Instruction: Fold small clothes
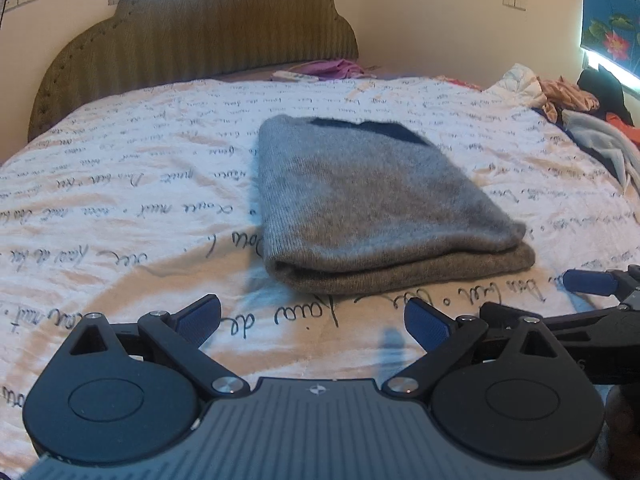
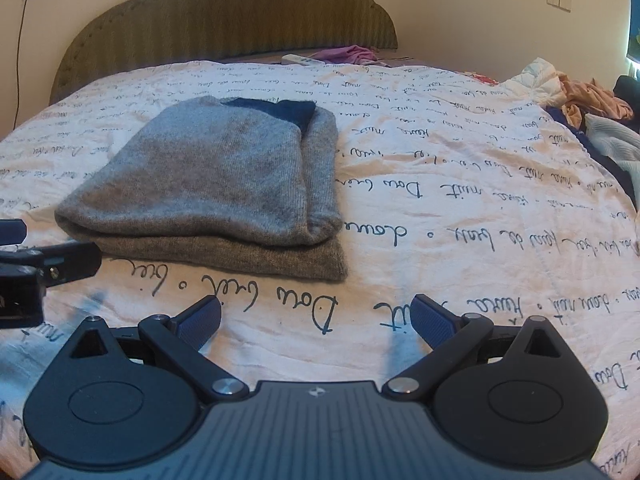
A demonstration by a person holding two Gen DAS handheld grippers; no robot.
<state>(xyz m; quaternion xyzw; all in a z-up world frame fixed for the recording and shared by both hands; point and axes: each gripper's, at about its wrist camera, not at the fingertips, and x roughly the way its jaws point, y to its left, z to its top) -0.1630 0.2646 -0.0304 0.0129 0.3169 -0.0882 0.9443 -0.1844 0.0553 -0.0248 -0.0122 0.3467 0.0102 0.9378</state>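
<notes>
— So where is the grey sweater (image 1: 372, 204)?

— Folded into a thick rectangle on the bedspread (image 1: 120, 208), the white one printed with cursive writing; its dark collar faces the headboard (image 1: 200, 28).

— And the left gripper (image 1: 312, 322)?

— Held just short of the sweater's near edge, fingers spread wide, nothing between them.

— The right gripper (image 2: 316, 318)?

— Same: fingers apart and empty, with the sweater ahead and to its left. A heap of loose clothes (image 2: 592, 100) sits at the bed's far right edge.
</notes>
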